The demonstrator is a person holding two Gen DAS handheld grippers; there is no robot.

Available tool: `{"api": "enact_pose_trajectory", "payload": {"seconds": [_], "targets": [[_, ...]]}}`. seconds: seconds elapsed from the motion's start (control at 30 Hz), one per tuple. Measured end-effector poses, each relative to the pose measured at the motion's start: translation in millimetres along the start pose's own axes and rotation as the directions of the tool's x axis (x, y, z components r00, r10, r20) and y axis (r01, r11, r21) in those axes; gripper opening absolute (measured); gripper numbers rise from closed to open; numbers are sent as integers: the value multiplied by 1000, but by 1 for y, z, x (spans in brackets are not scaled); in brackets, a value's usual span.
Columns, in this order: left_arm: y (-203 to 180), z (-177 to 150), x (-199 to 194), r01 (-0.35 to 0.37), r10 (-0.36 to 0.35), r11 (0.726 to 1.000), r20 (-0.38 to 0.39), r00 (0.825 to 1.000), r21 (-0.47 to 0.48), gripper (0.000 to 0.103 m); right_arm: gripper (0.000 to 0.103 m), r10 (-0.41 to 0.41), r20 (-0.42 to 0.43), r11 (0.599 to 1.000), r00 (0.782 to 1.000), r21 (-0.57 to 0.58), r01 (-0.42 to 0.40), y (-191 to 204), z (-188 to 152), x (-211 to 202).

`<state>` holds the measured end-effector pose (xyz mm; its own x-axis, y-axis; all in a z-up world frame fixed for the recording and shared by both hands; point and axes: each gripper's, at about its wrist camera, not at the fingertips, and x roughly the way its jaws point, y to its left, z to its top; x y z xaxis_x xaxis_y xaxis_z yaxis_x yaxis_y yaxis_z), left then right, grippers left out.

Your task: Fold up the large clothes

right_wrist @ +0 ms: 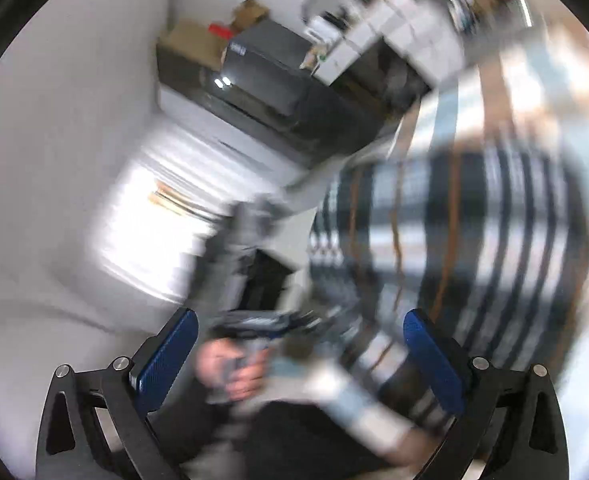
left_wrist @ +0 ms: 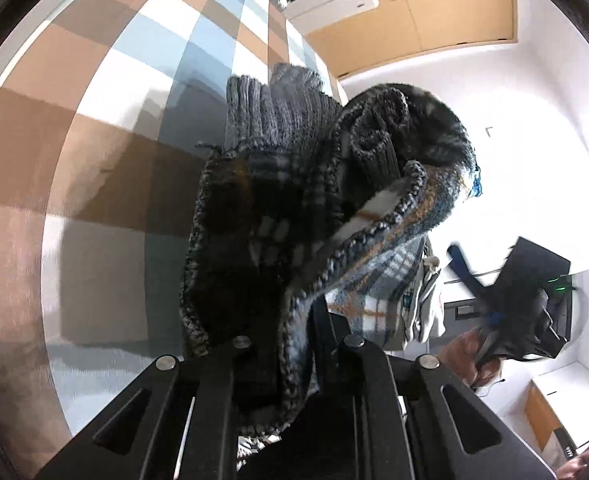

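The left gripper point(left_wrist: 290, 344) is clamping the sweater's point(left_wrist: 294, 184) knit edge, cloth bunching ahead; the right gripper point(right_wrist: 302, 356) is hanging apart, sweater at its right.

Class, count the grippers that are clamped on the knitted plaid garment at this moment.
1. The left gripper is shut on the garment, which bunches over its fingers. The right gripper is open, its blue pads apart, holding nothing.

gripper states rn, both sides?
Left gripper: closed on the plaid knit sweater, bunched between its fingers.
Right gripper: open, blue pads wide apart, holding nothing.
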<state>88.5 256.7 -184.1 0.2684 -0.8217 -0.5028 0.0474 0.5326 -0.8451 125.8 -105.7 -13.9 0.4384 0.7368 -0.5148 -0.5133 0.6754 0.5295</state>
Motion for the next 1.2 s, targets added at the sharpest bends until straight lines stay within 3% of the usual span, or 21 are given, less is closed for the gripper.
{"api": "enact_pose_trajectory", "payload": {"seconds": [0.03,0.07,0.1,0.17,0.23,0.27,0.3,0.37,0.43,0.6,0.67,0.73,0.77,0.8,0.87,0.93,1.0,1.07,1.2], "targets": [[-1,2,2,-2,2,1000,16,1000,16,9,103,-211,-24,970,977,-133,206,20,11,15],[-2,5,3,-2,1,1000,35,999,25,9,103,-363,-42,907,931,-245,342,33,18,33],[-2,5,4,-1,0,999,45,999,32,10,103,-487,-65,822,871,-371,432,44,25,59],[-1,0,5,7,-9,999,58,998,40,10,103,-586,-131,742,800,-485,463,50,32,101],[0,-2,9,11,-16,998,80,997,59,10,103,-656,-203,702,727,-518,489,45,45,139],[3,-3,6,13,-18,998,92,996,65,10,103,-675,-227,695,702,-516,501,41,53,153],[5,-4,6,8,-15,998,98,995,65,13,103,-684,-261,698,682,-507,506,36,59,167],[10,-6,8,-13,7,998,106,994,59,15,103,-692,-372,713,619,-490,502,18,63,195],[15,-10,4,-22,17,999,107,994,43,16,103,-708,-433,703,557,-507,499,7,59,216],[19,-13,5,-51,49,998,85,995,30,20,103,-718,-479,695,505,-522,494,3,54,238],[21,-15,10,-44,44,999,72,996,6,24,103,-715,-475,699,513,-513,499,1,54,239],[24,-18,13,-22,22,1000,51,998,-13,27,103,-700,-465,713,543,-508,484,7,57,227],[25,-20,14,-14,15,1000,46,999,-21,28,103,-673,-459,737,580,-484,471,11,62,215],[23,-20,16,-15,16,1000,42,999,-22,29,103,-633,-447,771,632,-442,459,15,67,197],[17,-22,21,-47,47,999,44,998,-4,31,103,-508,-404,858,760,-310,409,21,78,147],[10,-22,27,-87,86,996,54,995,5,34,103,-444,-340,895,829,-219,389,17,80,101],[4,-24,32,-110,109,994,59,992,1,34,103,-385,-308,922,870,-90,377,0,70,59],[1,-27,35,-120,121,992,64,991,-26,34,103,-329,-308,936,893,23,353,-19,54,37],[-14,-43,47,-170,171,985,62,983,-16,35,103,-71,-309,937,948,305,170,-64,12,23]]}}
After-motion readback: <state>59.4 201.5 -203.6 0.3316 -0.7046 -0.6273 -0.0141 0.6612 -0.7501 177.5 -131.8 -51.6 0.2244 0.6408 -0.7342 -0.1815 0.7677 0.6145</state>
